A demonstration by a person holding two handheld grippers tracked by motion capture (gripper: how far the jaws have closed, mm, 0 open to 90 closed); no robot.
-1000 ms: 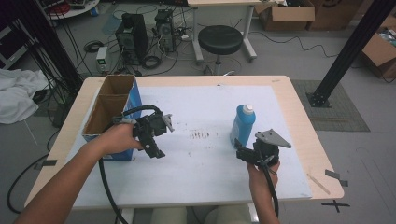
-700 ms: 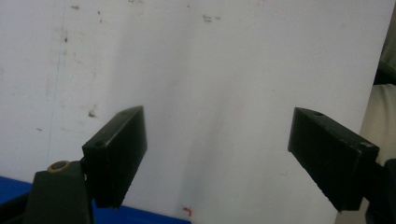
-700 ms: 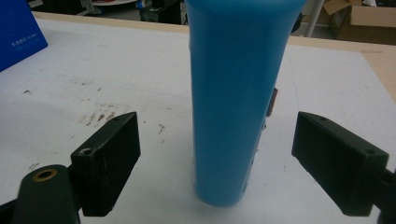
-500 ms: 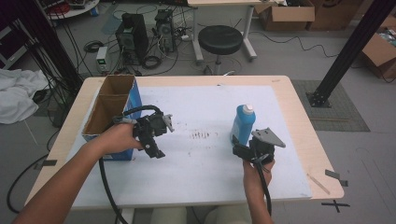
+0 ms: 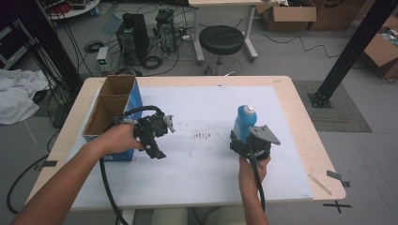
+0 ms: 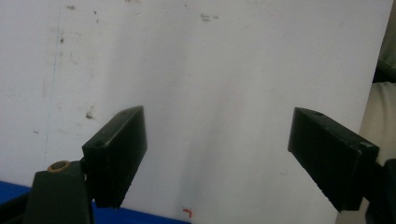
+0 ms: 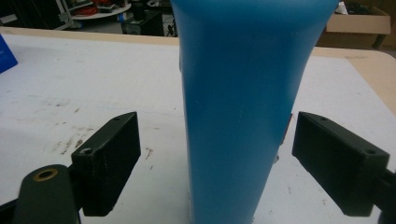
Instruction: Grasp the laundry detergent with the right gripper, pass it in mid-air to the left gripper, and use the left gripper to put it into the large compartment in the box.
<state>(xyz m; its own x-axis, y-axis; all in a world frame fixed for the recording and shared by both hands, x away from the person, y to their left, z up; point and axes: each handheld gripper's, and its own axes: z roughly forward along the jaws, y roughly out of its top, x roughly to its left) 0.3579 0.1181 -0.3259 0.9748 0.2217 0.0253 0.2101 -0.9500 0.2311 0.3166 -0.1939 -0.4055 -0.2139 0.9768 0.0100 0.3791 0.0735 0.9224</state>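
- A blue bottle with a white cap stands upright on the white sheet that covers most of the bench, in the right half, about midway between the far and near edges.
- The right gripper sits low on the near side of the bottle, held from below by the person's right hand; a grey three-cornered plate tops it.
- In the right gripper view the jaws stand spread, one on each side of the bottle, with a gap showing between each jaw and the blue wall, so nothing is pinched.
- The left gripper is held in the left hand over the left half of the bench, just beside an open cardboard box with a blue outer side that stands along the left edge.
- In the left gripper view its jaws are wide apart with only the marked white sheet between them; a strip of blue shows at the bottom left corner.
- Dark scuff marks lie on the sheet between the two grippers.
- A black cable trails from each gripper toward the near edge of the bench.
- Beyond the far edge, a round black stool stands on the floor.
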